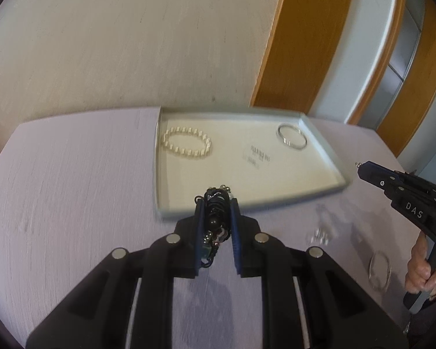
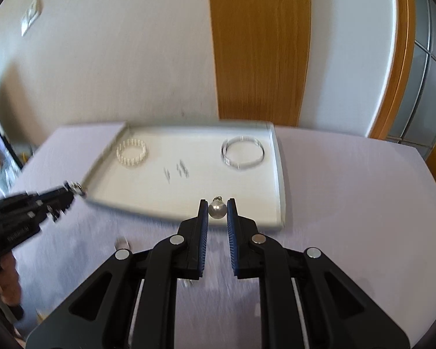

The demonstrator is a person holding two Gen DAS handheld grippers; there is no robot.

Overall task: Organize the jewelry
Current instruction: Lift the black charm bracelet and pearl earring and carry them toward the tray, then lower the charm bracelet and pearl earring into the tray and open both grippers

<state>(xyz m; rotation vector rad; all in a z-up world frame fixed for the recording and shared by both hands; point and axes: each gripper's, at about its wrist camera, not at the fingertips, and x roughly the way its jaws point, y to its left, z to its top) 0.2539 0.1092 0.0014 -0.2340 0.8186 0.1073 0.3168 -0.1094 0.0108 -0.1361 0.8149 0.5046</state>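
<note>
Two bracelets are already lying in the tray (image 1: 319,157), and two more pieces are riding in over it.
Left gripper (image 1: 216,203) is pinching a dark beaded tangle (image 1: 215,218); right gripper (image 2: 217,208) is clamping a pearl pendant (image 2: 217,208); a ring (image 1: 379,270) and small bits are waiting on the lilac tablecloth (image 1: 72,189), beside a pale wall and wooden door.

Small jewelry (image 1: 319,234) on the table (image 1: 72,189) is blurred beyond telling.

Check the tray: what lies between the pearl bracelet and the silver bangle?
Between the pearl bracelet and the silver bangle, the tray floor shows only a small dark printed marking, too blurred to read. Both wrist views show it.
</note>
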